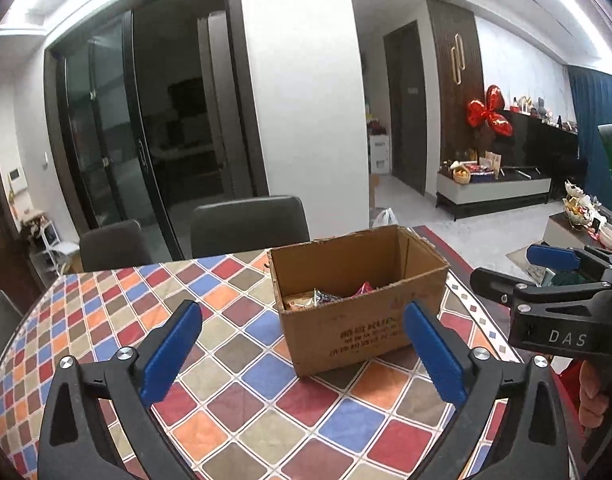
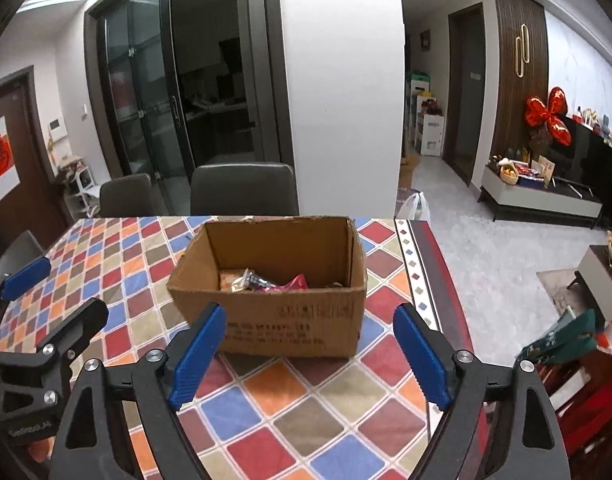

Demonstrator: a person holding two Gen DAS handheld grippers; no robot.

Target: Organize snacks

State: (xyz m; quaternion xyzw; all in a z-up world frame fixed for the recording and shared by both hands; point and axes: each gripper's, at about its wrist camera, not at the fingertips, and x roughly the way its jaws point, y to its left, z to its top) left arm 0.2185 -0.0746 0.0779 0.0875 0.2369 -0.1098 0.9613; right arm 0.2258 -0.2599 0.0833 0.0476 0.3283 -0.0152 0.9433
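**Both grippers spread wide and empty before the snack carton**

The left gripper hangs over the worktop with its blue pads spread wide and nothing between them; the right gripper is likewise released and empty. No earlier picture is at hand to compare.

Room to move: ahead of the left gripper lies a stretch of bare chequered cloth, then the cardboard box, standing just beyond and slightly right of its fingertips. In the right wrist view the cardboard box stands straight ahead, its near wall between the two pads' lines but beyond them, not touched. To the right of the right gripper the worktop's bordered edge falls away to pale floor. Far behind the box stand two dark chairs. The right gripper shows at the left gripper's right side, close beside it, a hand on its handle.

The box is open-topped, brown, with a ragged torn rim. Inside, at the bottom, lie snack packets: a pale one, a silvery wrapper, a pink-red one, heaped together.

Writing: dark printed lines run across the box's near wall, upside down and too blurred to read. The right gripper's body bears "DAS" in pale letters.
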